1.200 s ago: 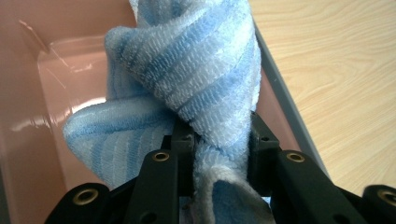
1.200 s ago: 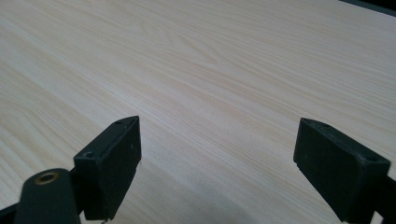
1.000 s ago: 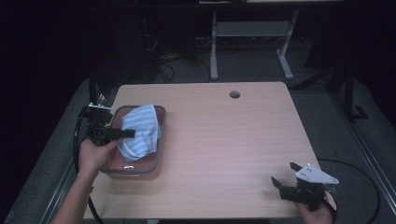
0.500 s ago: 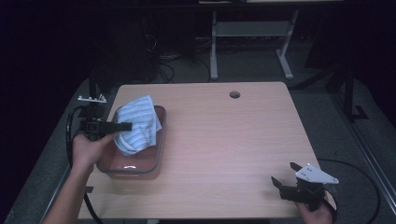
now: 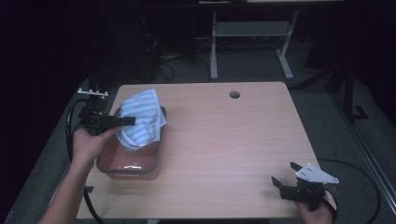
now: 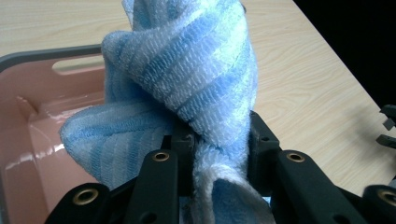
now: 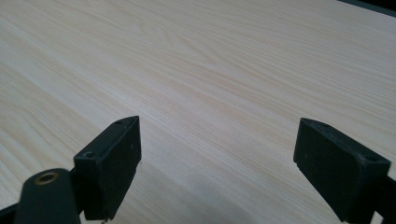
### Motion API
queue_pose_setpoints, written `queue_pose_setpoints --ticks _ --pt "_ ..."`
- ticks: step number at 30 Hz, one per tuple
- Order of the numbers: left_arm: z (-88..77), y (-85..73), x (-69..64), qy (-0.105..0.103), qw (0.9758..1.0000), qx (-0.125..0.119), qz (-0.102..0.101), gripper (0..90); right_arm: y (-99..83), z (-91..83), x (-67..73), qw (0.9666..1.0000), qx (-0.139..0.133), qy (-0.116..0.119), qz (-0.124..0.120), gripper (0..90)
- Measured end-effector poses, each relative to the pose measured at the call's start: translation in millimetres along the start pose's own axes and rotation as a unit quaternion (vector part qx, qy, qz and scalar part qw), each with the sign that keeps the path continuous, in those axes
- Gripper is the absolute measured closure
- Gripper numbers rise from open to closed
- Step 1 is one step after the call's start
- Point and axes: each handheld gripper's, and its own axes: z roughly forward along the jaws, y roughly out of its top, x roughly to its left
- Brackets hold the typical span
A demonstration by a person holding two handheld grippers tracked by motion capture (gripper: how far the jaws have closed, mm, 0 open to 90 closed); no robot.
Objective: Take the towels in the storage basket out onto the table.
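Observation:
A blue and white striped cloth [image 5: 141, 116] hangs bunched above a pink tub with a grey rim [image 5: 131, 171] at the table's left side. My left gripper [image 5: 128, 121] is shut on the cloth, and in the left gripper view the fabric [image 6: 187, 79] is pinched between the two black jaws and bulges up over them. The tub's pink inside [image 6: 28, 140] lies below and to the left there. My right gripper [image 5: 284, 175] rests near the table's front right corner, open with nothing between its jaws. The right gripper view has bare wood between the right gripper's [image 7: 217, 154] fingers.
The wooden table [image 5: 224, 140] has a round cable hole [image 5: 234, 94] near its far edge. A black cable loops off the table's left side by the left hand. Beyond the table stand a metal desk frame and cables on a dark floor.
The left gripper has risen and moved left with the cloth, lifting it out of the tub. The right gripper has stayed put.

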Motion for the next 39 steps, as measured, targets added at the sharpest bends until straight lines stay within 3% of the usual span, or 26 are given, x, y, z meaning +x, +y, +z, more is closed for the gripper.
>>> queue_pose_setpoints --ticks 11,39 --pt "3.5 5.9 -11.4 -0.012 0.9999 0.003 0.012 69.6 -0.4 0.5 -1.5 1.0 -0.001 -0.001 -0.002 14.6" --pt "34.0 23.5 -44.4 -0.044 0.998 0.021 0.039 69.6 -1.7 -1.4 -3.6 1.0 -0.004 -0.005 0.005 14.5"
